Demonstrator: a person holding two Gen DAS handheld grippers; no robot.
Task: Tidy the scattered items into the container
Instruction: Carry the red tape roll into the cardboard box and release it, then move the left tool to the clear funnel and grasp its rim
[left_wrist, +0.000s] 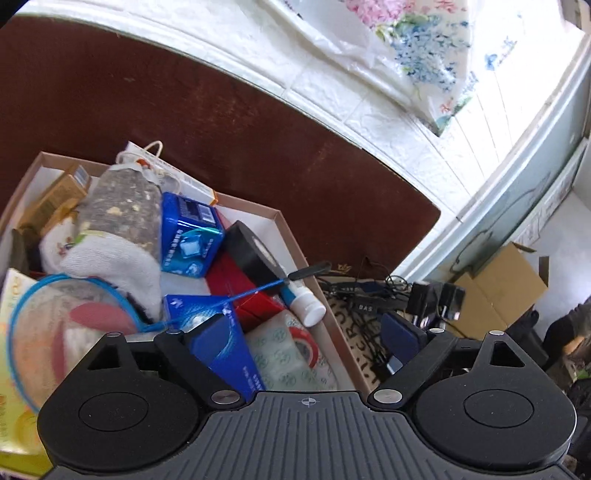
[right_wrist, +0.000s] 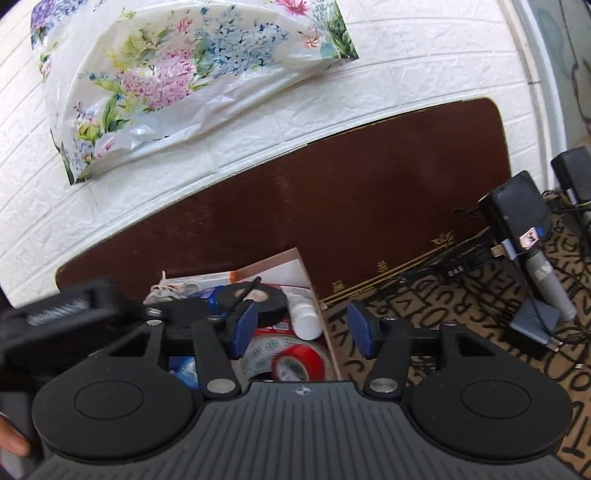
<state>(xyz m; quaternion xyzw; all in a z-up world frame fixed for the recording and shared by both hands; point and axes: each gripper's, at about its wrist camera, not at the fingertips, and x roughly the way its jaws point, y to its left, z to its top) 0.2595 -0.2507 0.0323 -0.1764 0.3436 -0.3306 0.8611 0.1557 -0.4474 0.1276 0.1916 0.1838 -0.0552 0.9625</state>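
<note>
The cardboard container (left_wrist: 288, 236) sits on a brown board and is crowded with items: a blue tin (left_wrist: 190, 236), a black tape roll (left_wrist: 255, 254), a white bottle (left_wrist: 306, 302), a red tape roll (left_wrist: 304, 341), a speckled bag (left_wrist: 122, 206) and a blue box (left_wrist: 218, 343). My left gripper (left_wrist: 295, 332) hangs open and wide over the container's right end, gripping nothing. My right gripper (right_wrist: 303, 328) is open above the container's right rim (right_wrist: 314, 280), over the white bottle (right_wrist: 304, 317) and red tape roll (right_wrist: 297, 363). The black tape roll (right_wrist: 255, 299) lies just beyond its left pad.
Right of the container, a letter-print mat (right_wrist: 424, 332) carries tangled cables and black chargers (right_wrist: 517, 218). A floral plastic bag (right_wrist: 177, 74) hangs on the white brick wall. A cardboard carton (left_wrist: 506, 288) stands at far right. The left gripper's body (right_wrist: 66, 310) shows blurred beside the right one.
</note>
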